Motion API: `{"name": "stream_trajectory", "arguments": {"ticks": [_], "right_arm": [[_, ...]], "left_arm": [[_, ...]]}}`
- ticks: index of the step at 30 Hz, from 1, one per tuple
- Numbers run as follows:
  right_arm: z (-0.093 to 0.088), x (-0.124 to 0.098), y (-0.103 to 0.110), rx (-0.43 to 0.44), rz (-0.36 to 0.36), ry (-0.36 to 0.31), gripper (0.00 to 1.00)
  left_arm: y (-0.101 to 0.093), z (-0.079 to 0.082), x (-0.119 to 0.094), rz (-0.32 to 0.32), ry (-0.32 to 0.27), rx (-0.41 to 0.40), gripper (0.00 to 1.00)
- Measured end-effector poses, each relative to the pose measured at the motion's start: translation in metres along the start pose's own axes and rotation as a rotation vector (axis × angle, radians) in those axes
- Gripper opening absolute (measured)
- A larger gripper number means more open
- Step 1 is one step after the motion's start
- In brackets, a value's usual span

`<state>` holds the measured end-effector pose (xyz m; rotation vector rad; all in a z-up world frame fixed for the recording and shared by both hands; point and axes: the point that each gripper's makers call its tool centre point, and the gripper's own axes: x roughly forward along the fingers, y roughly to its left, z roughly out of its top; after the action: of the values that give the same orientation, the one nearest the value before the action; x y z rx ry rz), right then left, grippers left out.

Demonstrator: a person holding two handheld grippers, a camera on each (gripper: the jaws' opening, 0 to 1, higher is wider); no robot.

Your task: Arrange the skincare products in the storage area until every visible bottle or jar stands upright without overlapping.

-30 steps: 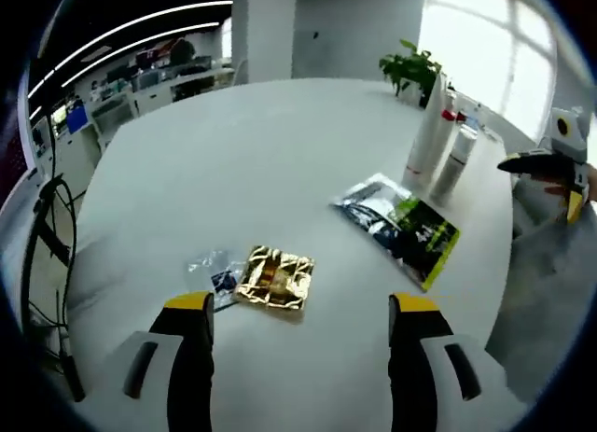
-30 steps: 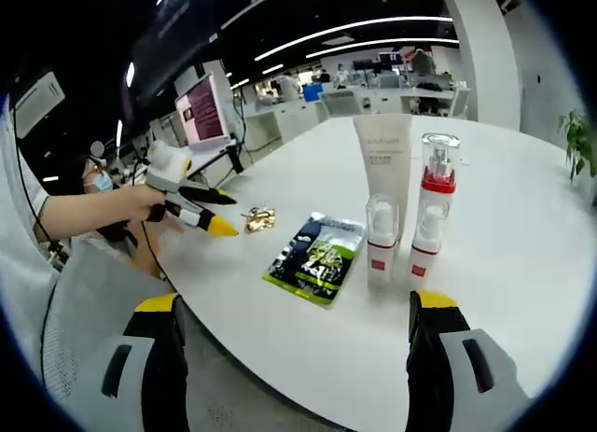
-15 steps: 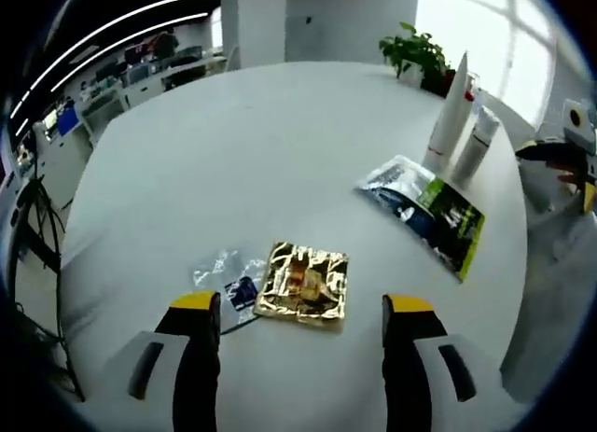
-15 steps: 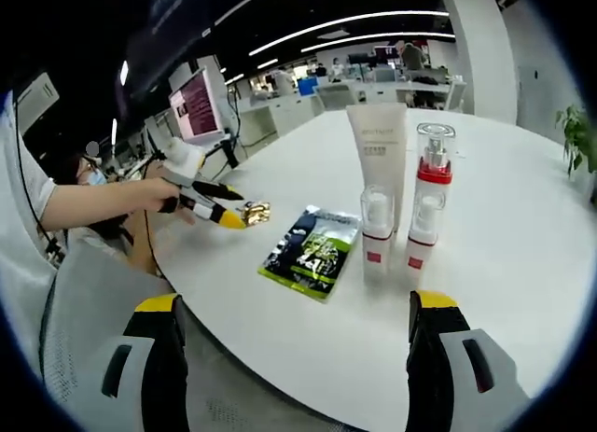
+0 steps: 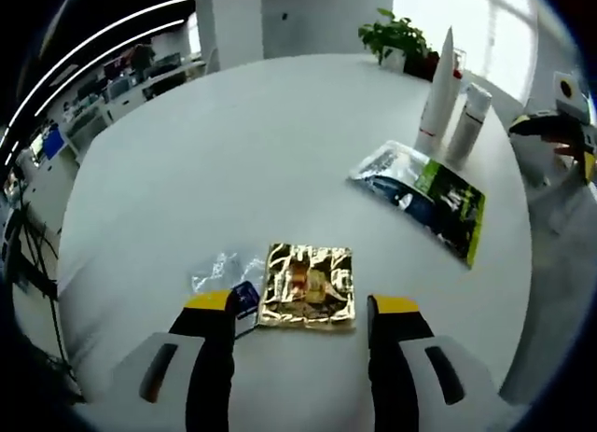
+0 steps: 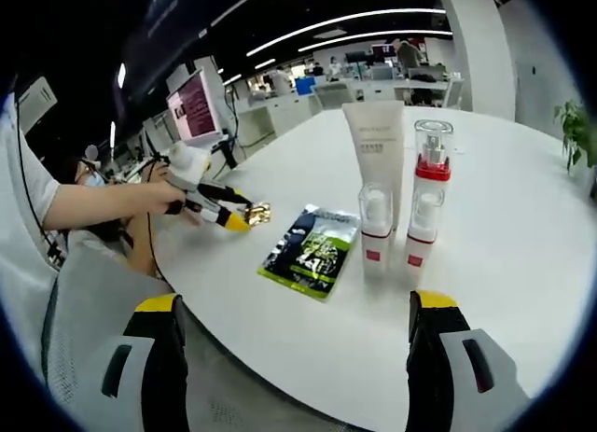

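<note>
Skincare bottles (image 6: 401, 222) were stood upright, close together on white table (image 6: 522, 236), beside green sachet (image 6: 312, 250); gold sachet (image 5: 308, 285) was framed between spread jaws of left gripper (image 5: 300, 311), probably for pickup; right gripper (image 6: 291, 311) was held released, off table edge

White tube (image 6: 375, 154), pump bottles (image 6: 422, 208) upright, sachet (image 6: 312, 251) flat, table (image 6: 522, 255)

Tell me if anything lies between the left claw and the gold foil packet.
Nothing visible does. The left claw is open, and the gold foil packet lies flat on the white table just ahead of its tips. A clear wrapper sits beside the packet, not in the path.
</note>
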<state>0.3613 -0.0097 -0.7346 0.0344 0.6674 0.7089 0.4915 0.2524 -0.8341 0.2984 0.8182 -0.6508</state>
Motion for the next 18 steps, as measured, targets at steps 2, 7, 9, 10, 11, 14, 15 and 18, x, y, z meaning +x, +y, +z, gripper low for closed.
{"name": "stream_trajectory", "arguments": {"ticks": [2, 7, 9, 10, 11, 14, 15, 18], "right_arm": [[0.0005, -0.0005, -0.0019, 0.012, -0.002, -0.005, 0.99], [0.0019, -0.0011, -0.0031, 0.028, -0.010, -0.016, 0.99], [0.0015, -0.0007, -0.0022, 0.026, -0.008, -0.013, 0.99], [0.0011, -0.0004, -0.0016, 0.023, -0.006, -0.010, 0.99], [0.0008, -0.0002, -0.0016, 0.021, -0.006, -0.007, 0.99], [0.0005, -0.0004, -0.0023, 0.018, -0.007, -0.006, 0.99], [0.0006, -0.0004, -0.0022, 0.018, -0.007, -0.006, 0.99], [0.0009, -0.0005, -0.0021, 0.017, -0.009, -0.008, 0.99]], "left_arm": [[0.0000, -0.0002, 0.0004, 0.002, 0.003, 0.000, 0.45], [0.0009, 0.0014, 0.0017, 0.005, -0.007, 0.023, 0.42], [-0.0005, 0.0028, 0.0025, 0.001, -0.015, 0.038, 0.36], [-0.0008, 0.0042, 0.0016, 0.007, -0.024, 0.058, 0.36], [-0.0015, 0.0040, 0.0015, 0.005, -0.023, 0.057, 0.36], [-0.0014, 0.0046, 0.0016, 0.003, -0.026, 0.059, 0.36], [-0.0017, 0.0049, 0.0014, 0.005, -0.027, 0.068, 0.36], [-0.0025, 0.0055, 0.0011, 0.007, -0.025, 0.078, 0.36]]}}
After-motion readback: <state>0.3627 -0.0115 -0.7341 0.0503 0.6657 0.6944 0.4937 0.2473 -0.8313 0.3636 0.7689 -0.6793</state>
